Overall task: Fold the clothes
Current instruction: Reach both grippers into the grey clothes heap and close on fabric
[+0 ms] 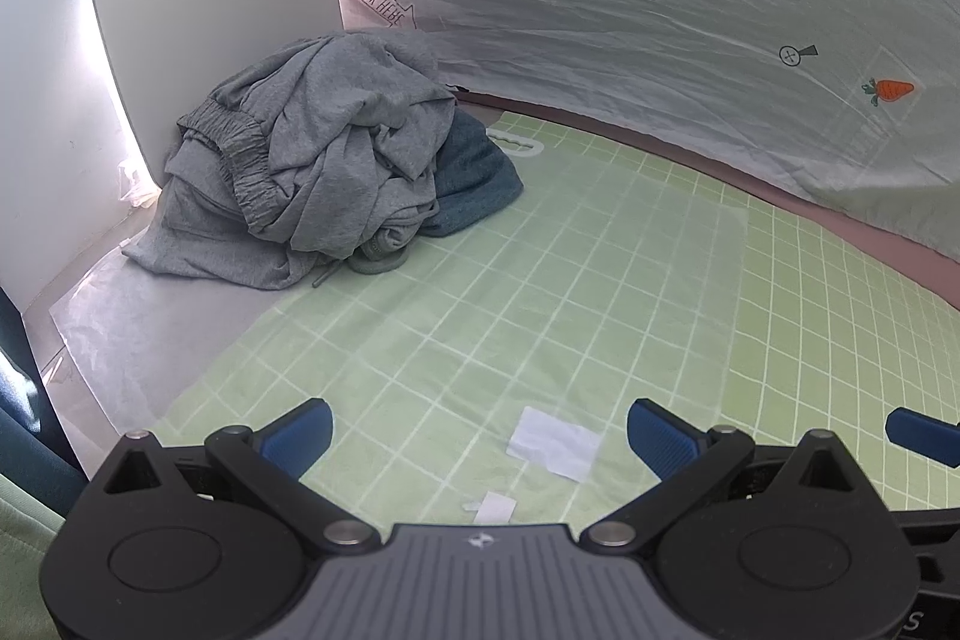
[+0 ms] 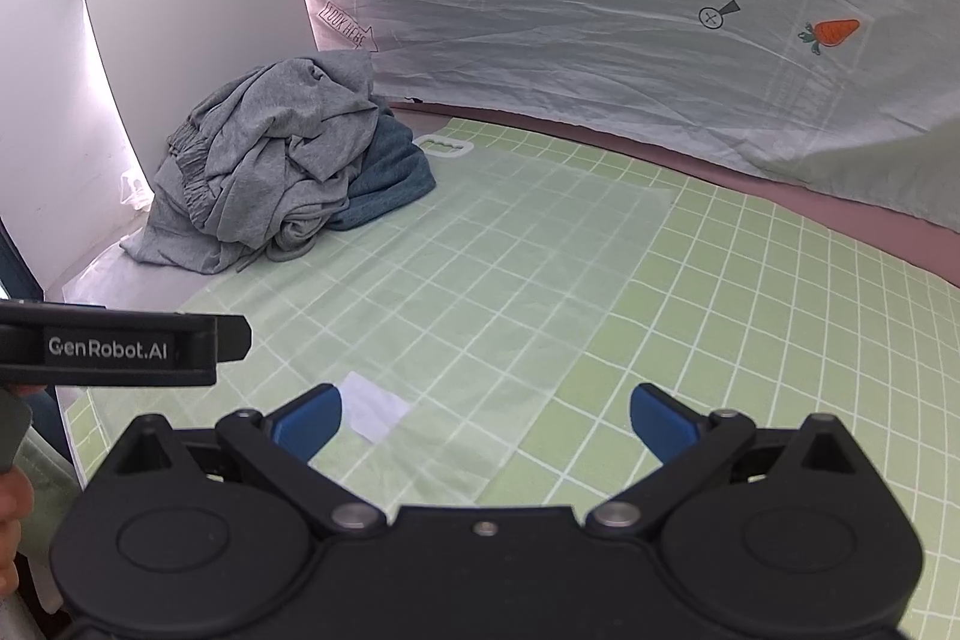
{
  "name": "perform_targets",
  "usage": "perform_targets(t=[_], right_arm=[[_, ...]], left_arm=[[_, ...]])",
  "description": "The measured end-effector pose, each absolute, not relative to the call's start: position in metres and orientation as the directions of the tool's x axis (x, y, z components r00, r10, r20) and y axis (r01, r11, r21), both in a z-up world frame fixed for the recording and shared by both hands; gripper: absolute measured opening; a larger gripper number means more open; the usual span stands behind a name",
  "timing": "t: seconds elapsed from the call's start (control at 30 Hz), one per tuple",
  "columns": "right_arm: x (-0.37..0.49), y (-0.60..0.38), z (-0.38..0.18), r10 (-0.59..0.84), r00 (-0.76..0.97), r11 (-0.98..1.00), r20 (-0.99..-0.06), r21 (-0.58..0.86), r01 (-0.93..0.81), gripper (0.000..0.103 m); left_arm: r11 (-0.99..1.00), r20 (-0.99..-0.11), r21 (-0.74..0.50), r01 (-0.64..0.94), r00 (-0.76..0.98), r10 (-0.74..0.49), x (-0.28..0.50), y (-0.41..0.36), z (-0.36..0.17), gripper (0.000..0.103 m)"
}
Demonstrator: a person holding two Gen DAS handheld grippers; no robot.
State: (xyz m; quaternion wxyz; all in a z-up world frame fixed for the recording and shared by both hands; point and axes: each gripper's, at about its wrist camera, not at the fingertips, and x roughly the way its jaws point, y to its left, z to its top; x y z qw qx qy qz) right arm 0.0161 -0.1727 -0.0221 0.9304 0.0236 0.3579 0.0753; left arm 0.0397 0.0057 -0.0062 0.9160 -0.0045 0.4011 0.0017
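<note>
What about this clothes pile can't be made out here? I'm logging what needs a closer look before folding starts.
- Grey garment pile: both views show crumpled folds only; how many pieces and which type is unclear.
- Teal garment: mostly buried under the grey pile, both views.
- Pile's rear: pressed against the white panel, unseen.
- Right claw: in the left wrist view, only one blue fingertip shows, cut by the edge.

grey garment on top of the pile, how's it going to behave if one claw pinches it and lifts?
Probably floppy: the grey garment lies crumpled in deep soft folds, so it should sag and unfurl from one pinch. It likely drags, since it drapes over the blue-green fabric and its drawstring trails onto the green grid mat. Little slip risk; the knit looks matte.
</note>
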Motion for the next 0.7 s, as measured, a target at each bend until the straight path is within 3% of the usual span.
perform_targets(t=[0.23,0.7], right_arm=[[0.047,-0.165,-0.021,0.172,0.734,0.985,-0.657,0.100,-0.140,0.103],[0.180,-0.107,-0.025,0.236,0.724,0.965,-0.649,0.071,-0.252,0.103]], left_arm=[[0.998,-0.736,-0.008,-0.058,0.676,0.033,0.073,0.022,-0.007,0.103],[0.947,-0.792,-0.039,-0.319,0.588,0.166,0.168,0.118,-0.037,0.102]])
